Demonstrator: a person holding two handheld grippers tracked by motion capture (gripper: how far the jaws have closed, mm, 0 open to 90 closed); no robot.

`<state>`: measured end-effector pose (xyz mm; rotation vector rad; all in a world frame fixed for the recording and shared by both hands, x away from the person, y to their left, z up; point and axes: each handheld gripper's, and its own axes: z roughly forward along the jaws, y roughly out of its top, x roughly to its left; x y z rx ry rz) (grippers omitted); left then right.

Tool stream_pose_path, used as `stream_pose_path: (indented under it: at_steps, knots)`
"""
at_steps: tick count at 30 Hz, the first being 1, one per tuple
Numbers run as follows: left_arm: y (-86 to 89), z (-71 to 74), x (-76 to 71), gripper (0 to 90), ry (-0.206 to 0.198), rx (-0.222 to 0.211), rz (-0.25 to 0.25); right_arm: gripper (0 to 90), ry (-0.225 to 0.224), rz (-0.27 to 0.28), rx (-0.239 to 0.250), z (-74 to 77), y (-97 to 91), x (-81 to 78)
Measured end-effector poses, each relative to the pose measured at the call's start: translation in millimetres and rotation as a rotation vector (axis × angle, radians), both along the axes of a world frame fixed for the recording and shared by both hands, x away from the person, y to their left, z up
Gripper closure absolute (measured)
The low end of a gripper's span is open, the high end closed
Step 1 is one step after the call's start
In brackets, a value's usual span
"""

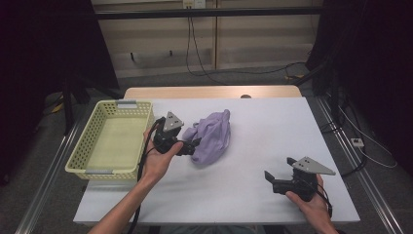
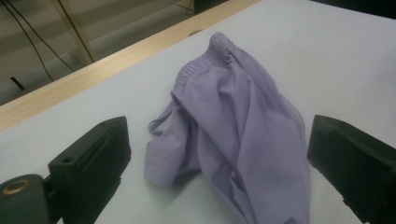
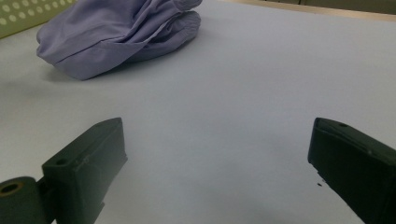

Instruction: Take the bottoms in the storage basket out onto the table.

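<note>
High view: lilac garment (image 1: 212, 135) sits crumpled mid-table (image 1: 272, 126), nearer the left edge and just beside the yellow basket (image 1: 83, 153); left gripper (image 1: 194, 146) is at its near-left hem, right gripper (image 1: 272, 181) is parked well apart by the near right corner. Left gripper view: jaws released and spread wide with the garment's (image 2: 233, 135) bunched folds between them, nothing clamped — I'd push in low and close on a thick fold, not the loose hem. Right gripper view: jaws gape over bare table, garment (image 3: 116, 32) far off toward the basket (image 3: 28, 16), so keep that arm out of the lift path.
</note>
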<state>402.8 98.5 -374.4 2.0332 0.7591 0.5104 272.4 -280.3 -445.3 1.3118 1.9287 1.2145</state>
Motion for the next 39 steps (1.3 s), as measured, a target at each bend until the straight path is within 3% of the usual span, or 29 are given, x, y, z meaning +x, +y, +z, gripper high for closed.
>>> stream_pose_path:
  at_steps: [3,6,14,19,39]
  knots:
    - [3.8,1.5,-3.8,6.7,-0.018,0.002,0.012,4.2,0.003,-0.002,0.002,0.1,-0.1,-0.1]
    - [8.6,2.4,-6.4,6.5,-0.025,-0.036,-0.021,4.2,0.001,-0.002,0.001,0.2,0.0,-0.1]
    - [18.2,-1.9,-13.3,6.4,-0.009,-0.033,0.020,4.2,0.003,-0.003,0.003,-0.2,-0.7,0.0]
    - [23.9,-3.0,-20.3,6.6,-0.020,-0.026,0.049,4.2,0.002,-0.004,0.002,-0.3,-0.9,0.1]
    - [54.1,-6.0,-42.7,6.5,-0.041,-0.033,0.081,4.2,0.002,-0.011,-0.006,-0.7,-1.7,-0.9]
